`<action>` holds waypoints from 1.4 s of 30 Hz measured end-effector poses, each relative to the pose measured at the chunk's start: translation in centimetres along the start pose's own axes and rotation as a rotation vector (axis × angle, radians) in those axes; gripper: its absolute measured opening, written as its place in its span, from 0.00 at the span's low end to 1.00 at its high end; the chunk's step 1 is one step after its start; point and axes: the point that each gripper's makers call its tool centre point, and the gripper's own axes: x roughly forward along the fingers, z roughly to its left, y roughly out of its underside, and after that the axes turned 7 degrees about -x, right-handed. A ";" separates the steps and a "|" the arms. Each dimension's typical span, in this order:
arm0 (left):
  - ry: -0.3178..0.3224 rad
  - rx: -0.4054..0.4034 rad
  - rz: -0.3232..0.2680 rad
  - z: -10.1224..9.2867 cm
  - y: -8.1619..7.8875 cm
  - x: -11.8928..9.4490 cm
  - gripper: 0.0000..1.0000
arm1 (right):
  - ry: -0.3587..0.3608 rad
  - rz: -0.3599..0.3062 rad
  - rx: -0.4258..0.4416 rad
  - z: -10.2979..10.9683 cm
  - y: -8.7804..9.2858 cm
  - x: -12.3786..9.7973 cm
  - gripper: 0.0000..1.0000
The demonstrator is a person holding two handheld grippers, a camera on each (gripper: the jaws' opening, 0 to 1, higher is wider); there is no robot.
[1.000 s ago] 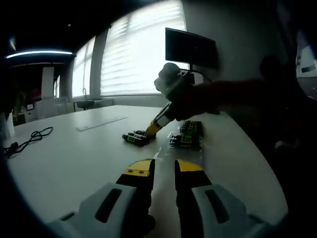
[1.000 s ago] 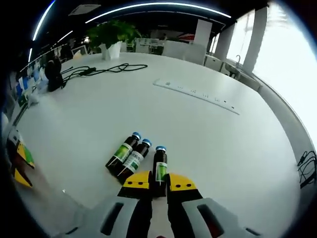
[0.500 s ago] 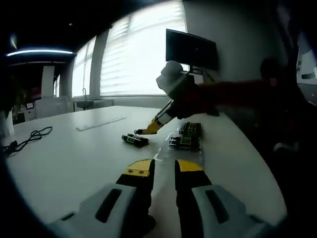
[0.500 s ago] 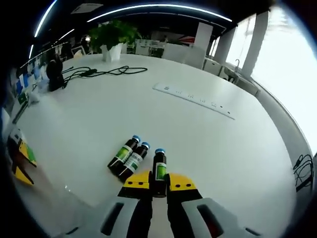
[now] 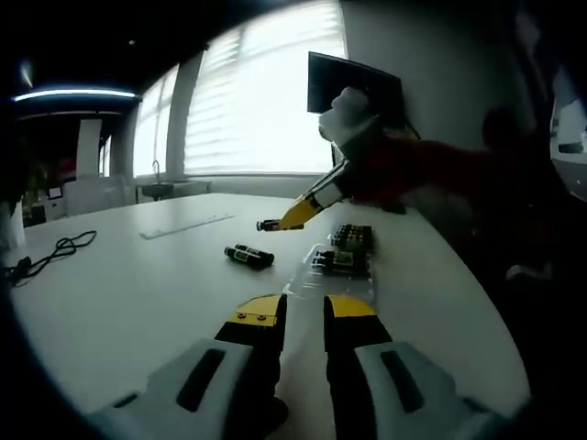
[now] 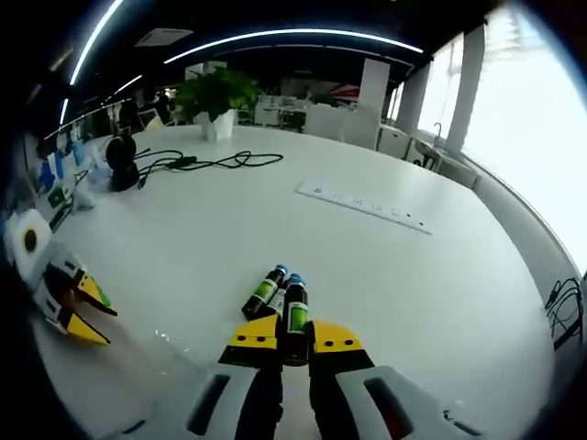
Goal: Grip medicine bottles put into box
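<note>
The white table (image 5: 138, 284) spreads ahead of the idle, parted left gripper (image 5: 301, 309). Beyond its tips, the box (image 5: 347, 252) already holds some bottles. The right gripper (image 6: 293, 335) clamps one medicine bottle (image 6: 295, 316), lifted; two loose bottles (image 6: 268, 291) lie below, unpacked.

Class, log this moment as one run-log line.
right gripper: shut on bottle, lifted | left gripper: open | two bottles on table

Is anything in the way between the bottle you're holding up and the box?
Nothing visible. The right gripper holds the bottle in the air above the table, and the box lies close beside it with open air between. Two other bottles lie off to the side.
</note>
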 end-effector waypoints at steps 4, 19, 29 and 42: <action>0.000 0.007 0.003 -0.1 0.1 0.0 0.11 | -0.018 0.001 -0.009 1.0 0.1 -0.3 0.06; -0.005 0.004 0.006 0.1 0.2 0.0 0.11 | -0.065 0.008 -0.010 3.3 1.4 -2.4 0.03; -0.005 0.001 0.013 0.0 0.3 0.1 0.11 | -0.033 0.008 0.049 1.6 3.3 -3.9 0.00; -0.013 0.005 0.019 0.2 0.5 0.2 0.11 | 0.030 -0.031 0.008 -1.6 0.6 -1.1 0.00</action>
